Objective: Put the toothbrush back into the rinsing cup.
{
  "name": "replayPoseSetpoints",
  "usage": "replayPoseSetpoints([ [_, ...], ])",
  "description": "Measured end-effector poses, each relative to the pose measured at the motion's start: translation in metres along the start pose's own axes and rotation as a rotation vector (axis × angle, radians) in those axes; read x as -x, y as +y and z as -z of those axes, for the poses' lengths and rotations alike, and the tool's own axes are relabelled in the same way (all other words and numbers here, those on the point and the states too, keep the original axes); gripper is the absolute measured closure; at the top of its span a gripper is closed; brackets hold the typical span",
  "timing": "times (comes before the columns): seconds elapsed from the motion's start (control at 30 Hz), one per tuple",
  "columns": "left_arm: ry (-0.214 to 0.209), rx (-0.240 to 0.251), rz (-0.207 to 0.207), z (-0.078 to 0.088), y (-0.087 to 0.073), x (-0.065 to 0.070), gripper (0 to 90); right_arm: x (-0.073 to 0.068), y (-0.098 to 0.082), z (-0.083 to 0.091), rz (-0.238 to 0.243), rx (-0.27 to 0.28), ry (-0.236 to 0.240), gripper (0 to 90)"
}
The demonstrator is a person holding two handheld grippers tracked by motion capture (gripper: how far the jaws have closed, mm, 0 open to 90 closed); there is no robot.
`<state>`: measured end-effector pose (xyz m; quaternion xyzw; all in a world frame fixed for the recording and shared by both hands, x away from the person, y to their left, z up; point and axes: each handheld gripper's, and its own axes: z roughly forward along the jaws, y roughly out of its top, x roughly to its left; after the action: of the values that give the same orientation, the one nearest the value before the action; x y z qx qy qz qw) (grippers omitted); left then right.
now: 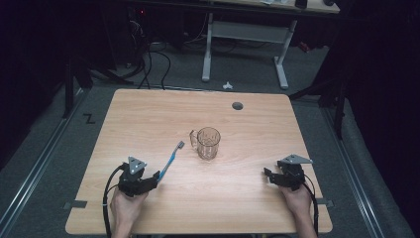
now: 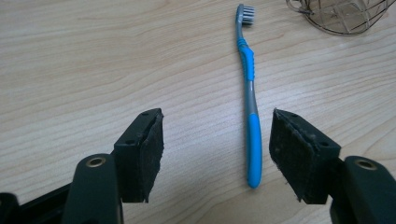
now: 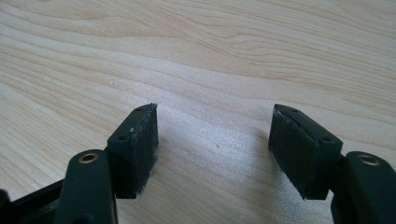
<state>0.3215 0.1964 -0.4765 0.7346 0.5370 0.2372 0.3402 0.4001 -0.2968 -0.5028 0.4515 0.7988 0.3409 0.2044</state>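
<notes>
- High view: on the table (image 1: 148, 114), the left gripper (image 1: 156, 177) sits at seven o'clock from the glass mug (image 1: 208, 143); the toothbrush (image 1: 171, 158) lies between them. The right gripper (image 1: 267, 174) is at four o'clock.
- Left gripper view: jaws apart, toothbrush (image 2: 252, 135) handle lying between them, untouched.
- Right gripper view: jaws apart over bare wood.

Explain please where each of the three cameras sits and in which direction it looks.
High view: above the person's side of the table, looking forward and down; both hands with the left gripper and right gripper.
Left gripper view: on the left gripper, looking along its open jaws at the toothbrush and glass mug.
Right gripper view: on the right gripper, open jaws over bare wood.
Shared: high and left gripper views both show toothbrush and mug.
</notes>
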Motion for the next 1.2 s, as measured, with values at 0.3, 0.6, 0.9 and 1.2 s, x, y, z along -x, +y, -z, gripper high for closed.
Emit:
replayPoseSetpoints([
  [0.3,-0.038,-0.053,-0.04,-0.004,0.005,0.011,35.3,0.0,0.0,0.0,-0.003,0.0,0.001,33.5],
  [0.6,-0.071,-0.078,-0.056,-0.008,0.014,0.018,34.9,0.0,0.0,0.0,-0.003,0.0,0.001,33.5],
  [0.9,-0.084,-0.124,-0.058,-0.015,0.023,0.021,30.4,0.0,0.0,0.0,0.0,0.0,0.001,33.5],
  [1.2,-0.09,-0.134,-0.075,-0.019,0.034,0.024,33.1,0.0,0.0,0.0,0.002,0.0,0.001,33.4],
])
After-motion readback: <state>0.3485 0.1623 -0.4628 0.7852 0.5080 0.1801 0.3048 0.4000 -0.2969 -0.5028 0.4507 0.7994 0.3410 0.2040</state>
